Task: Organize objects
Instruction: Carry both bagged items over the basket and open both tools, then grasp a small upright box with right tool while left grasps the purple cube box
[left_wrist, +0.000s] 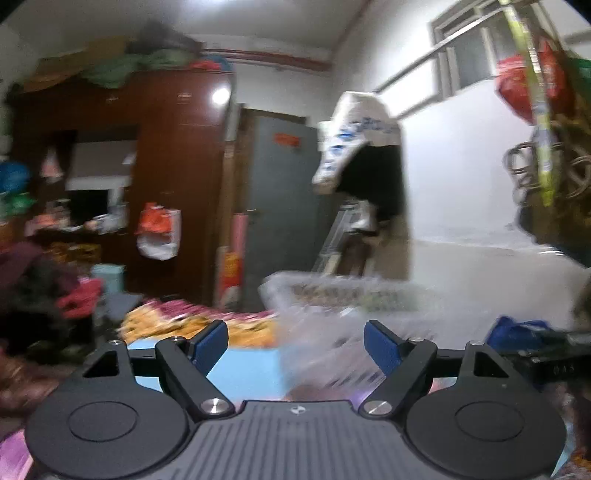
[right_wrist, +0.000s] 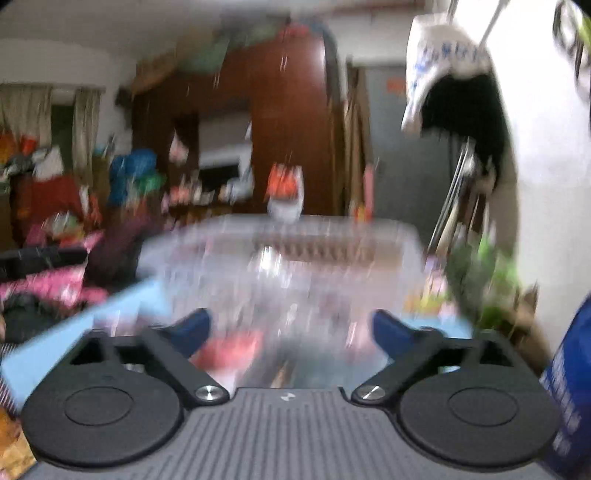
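A clear plastic bin (left_wrist: 325, 306) stands ahead and to the right of my left gripper (left_wrist: 295, 345), which is open and empty. The bin rests beside a light blue surface (left_wrist: 240, 369). In the right wrist view the same clear bin (right_wrist: 288, 266) fills the middle, heavily blurred, with pink and red items (right_wrist: 232, 350) showing faintly through its wall. My right gripper (right_wrist: 291, 330) is open and empty, close in front of the bin. The light blue surface (right_wrist: 74, 339) lies at its left.
A dark red wardrobe (left_wrist: 166, 166) and a grey door (left_wrist: 280, 206) stand at the back. Patterned bedding (left_wrist: 192, 325) and piled clothes (left_wrist: 44, 291) lie at the left. A blue bag (right_wrist: 569, 387) is at the right edge. Hanging bags (left_wrist: 528, 85) crowd the upper right.
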